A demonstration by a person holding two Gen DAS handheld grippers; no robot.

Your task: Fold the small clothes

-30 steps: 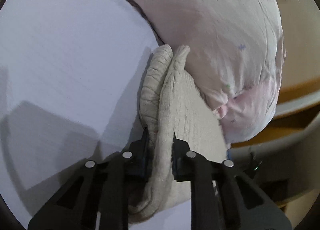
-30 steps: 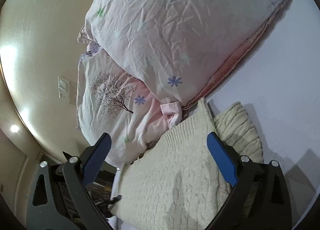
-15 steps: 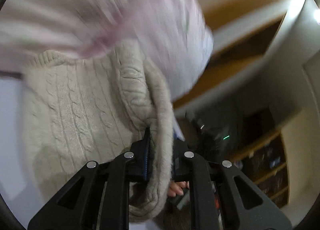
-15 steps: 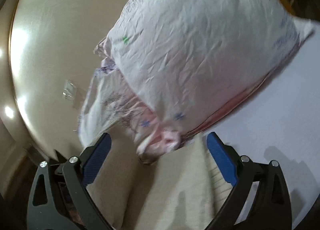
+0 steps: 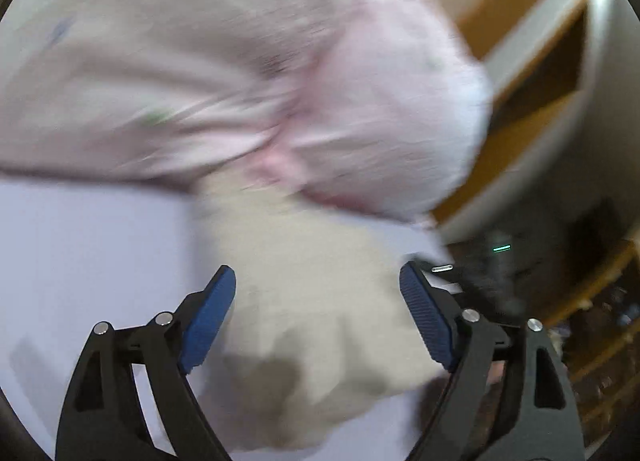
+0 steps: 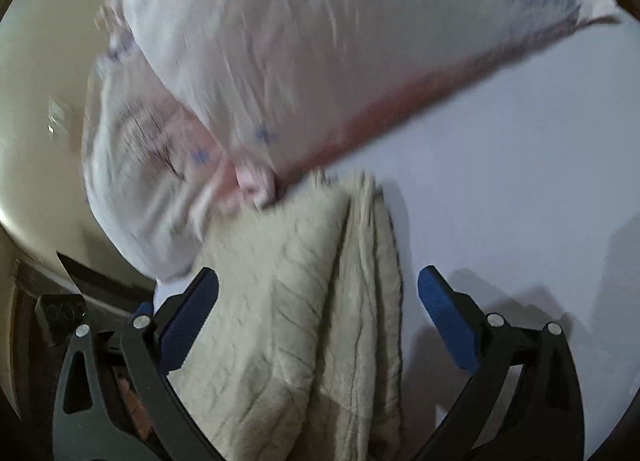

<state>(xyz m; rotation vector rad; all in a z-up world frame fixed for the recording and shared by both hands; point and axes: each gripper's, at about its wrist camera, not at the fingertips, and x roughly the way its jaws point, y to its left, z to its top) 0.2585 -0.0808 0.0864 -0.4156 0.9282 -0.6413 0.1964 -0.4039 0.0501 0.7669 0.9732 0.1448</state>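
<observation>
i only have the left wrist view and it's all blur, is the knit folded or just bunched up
Observer: The right wrist view is sharper: the cream knit sweater lies folded, with stacked edges running along its right side.
Operator: is the right gripper on it
Observer: No. The right gripper is open, its blue pads either side of the sweater without pinching it.
Operator: how close is it to the bedding
Observer: The sweater's far end meets the corner of the pink floral pillow; whether it tucks underneath, I cannot tell.
Operator: anything beside it on the sheet
Observer: To its right the white sheet shows only shadows.
</observation>
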